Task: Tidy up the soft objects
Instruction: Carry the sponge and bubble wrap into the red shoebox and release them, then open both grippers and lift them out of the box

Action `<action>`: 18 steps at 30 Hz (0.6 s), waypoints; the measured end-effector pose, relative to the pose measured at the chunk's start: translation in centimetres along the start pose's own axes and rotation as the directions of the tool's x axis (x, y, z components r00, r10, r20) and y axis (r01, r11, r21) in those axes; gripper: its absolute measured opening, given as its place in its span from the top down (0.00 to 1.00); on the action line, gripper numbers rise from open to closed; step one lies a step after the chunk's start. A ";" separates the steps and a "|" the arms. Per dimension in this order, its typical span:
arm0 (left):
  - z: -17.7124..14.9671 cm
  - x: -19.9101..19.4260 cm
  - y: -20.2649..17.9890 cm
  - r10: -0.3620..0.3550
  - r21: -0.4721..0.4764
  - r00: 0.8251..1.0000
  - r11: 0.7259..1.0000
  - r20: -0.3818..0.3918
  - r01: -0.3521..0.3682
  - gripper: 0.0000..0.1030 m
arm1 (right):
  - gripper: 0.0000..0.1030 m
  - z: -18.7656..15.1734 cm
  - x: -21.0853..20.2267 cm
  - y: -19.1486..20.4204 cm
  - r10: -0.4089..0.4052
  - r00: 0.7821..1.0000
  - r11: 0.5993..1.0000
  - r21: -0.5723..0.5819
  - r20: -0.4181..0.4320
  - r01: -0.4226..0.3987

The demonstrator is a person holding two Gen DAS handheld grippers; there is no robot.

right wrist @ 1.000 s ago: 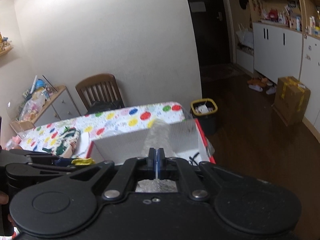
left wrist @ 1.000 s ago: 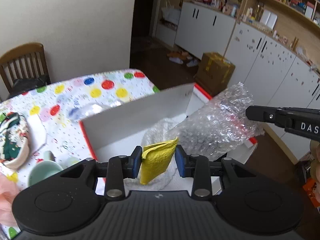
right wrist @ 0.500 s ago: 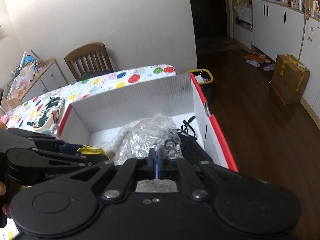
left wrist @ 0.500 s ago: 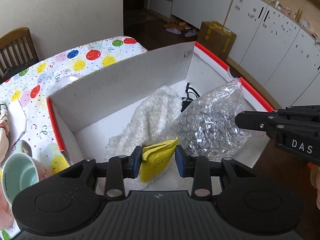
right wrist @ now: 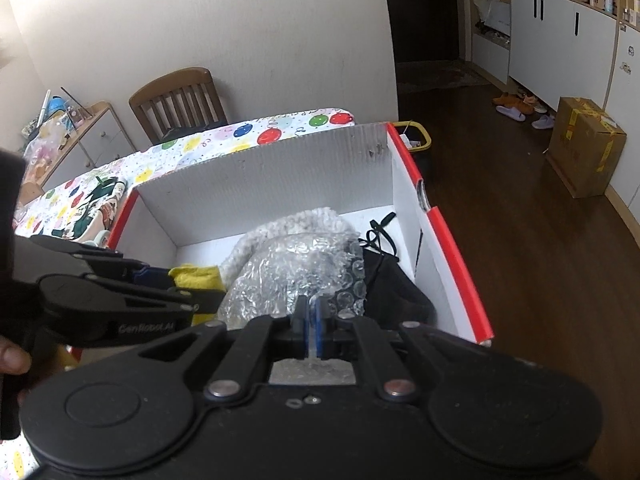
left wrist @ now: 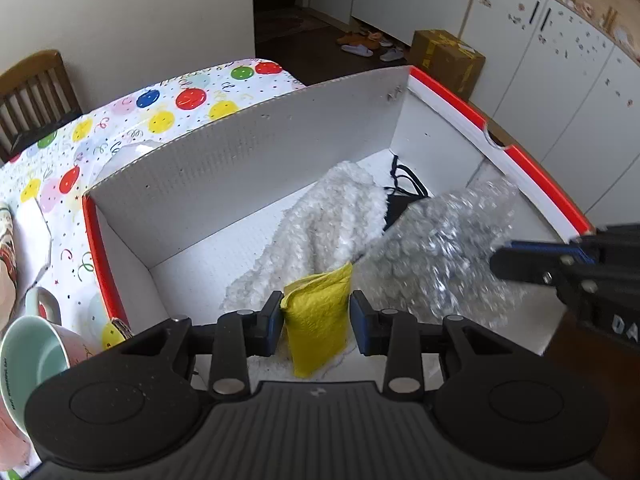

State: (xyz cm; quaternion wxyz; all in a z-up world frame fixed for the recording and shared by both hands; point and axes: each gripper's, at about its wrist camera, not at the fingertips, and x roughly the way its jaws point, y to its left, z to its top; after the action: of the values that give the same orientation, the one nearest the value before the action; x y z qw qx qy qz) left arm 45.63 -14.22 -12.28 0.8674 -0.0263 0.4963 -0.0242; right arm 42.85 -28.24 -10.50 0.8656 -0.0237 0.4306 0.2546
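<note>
Tools over the box (left wrist: 248, 168): left tool (left wrist: 316, 316) grips yellow cloth (left wrist: 318, 316), right tool (right wrist: 309, 320) pinches bubble wrap (right wrist: 296, 272); fleece (left wrist: 320, 232) lies at 12 o'clock, both loads unreleased.

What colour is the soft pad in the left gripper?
Yellow pad; clearest in the left wrist view.

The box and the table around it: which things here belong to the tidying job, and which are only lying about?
Belong to the job:
- box
- yellow cloth, in the left tool
- bubble wrap, in the right tool
- white fluffy cloth, in the box
- black item with cords, in the box

Just lying about:
- mug
- chair
- cardboard carton
</note>
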 end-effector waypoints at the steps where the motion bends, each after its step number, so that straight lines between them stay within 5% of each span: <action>1: 0.1 0.1 0.1 0.001 -0.008 1.000 1.000 0.002 -0.001 0.65 | 0.91 0.1 -0.1 -0.1 0.003 1.000 1.000 -0.002 0.000 -0.003; 6: 0.1 -0.3 0.4 0.000 -0.014 1.000 1.000 0.022 0.000 0.47 | 0.77 0.1 -0.8 -0.2 0.025 1.000 1.000 -0.010 0.007 -0.025; 18: -0.5 -3.7 1.0 -0.015 -0.029 0.993 0.999 0.121 0.019 0.32 | 0.49 0.7 -3.0 -0.2 0.045 0.999 0.998 -0.050 0.027 -0.043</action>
State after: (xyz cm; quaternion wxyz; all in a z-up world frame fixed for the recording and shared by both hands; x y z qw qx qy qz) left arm 43.29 -13.00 -9.42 0.8951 -0.0449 0.4430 -0.0225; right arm 41.97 -29.51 -7.87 0.8649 -0.0319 0.4123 0.2844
